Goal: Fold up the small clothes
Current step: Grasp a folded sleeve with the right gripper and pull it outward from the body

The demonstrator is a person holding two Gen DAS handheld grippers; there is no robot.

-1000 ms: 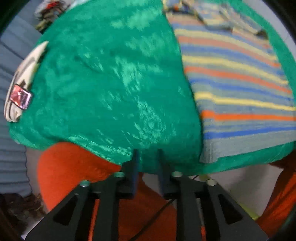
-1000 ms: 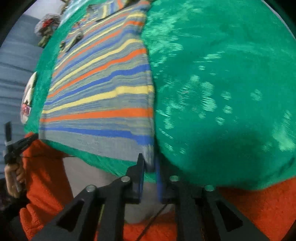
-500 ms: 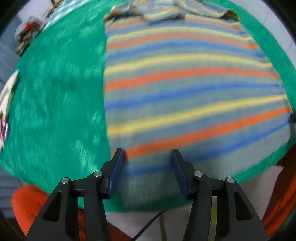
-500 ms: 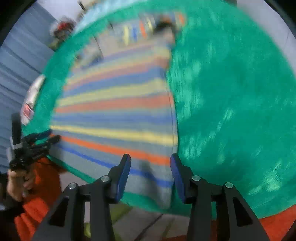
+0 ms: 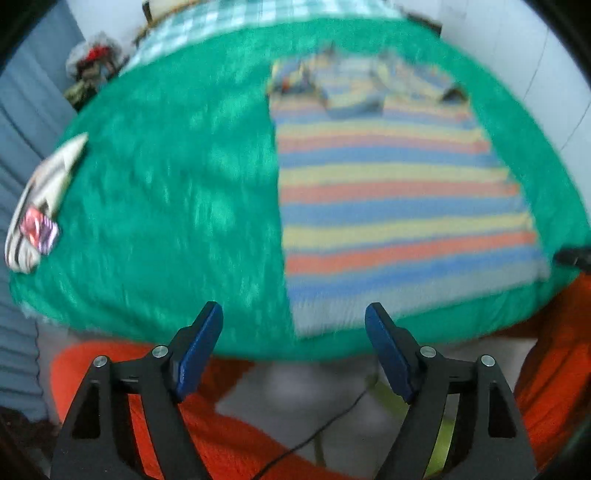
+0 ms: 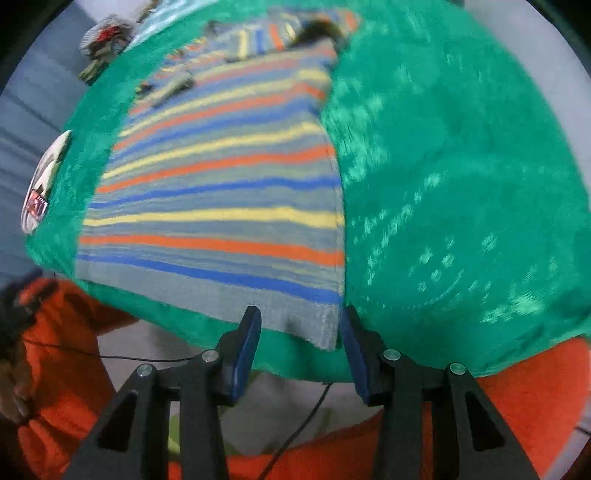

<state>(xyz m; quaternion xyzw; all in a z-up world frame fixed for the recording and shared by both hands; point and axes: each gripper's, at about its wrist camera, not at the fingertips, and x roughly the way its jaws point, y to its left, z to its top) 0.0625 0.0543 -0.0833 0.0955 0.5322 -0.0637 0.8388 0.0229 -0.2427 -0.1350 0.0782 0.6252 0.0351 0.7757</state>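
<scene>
A small striped knit sweater (image 5: 399, 206), grey with blue, yellow and orange stripes, lies flat on a green fleece cover (image 5: 166, 206), its hem toward me and its sleeves folded in at the far end. My left gripper (image 5: 293, 321) is open and empty, just off the near edge by the hem's left corner. In the right wrist view the sweater (image 6: 221, 206) lies left of centre. My right gripper (image 6: 301, 325) is open, with the hem's right corner between its jaws but not pinched.
A striped folded cloth with a shiny patch (image 5: 40, 206) lies at the green cover's left edge. A heap of clothes (image 5: 92, 70) and a checked cloth (image 5: 229, 18) lie at the far side. The person's orange sleeves (image 6: 66, 354) and a thin black cable (image 6: 303, 421) are below the near edge.
Both grippers were shut at the near edge a second ago; both have opened and pulled back. The sweater stays flat.
</scene>
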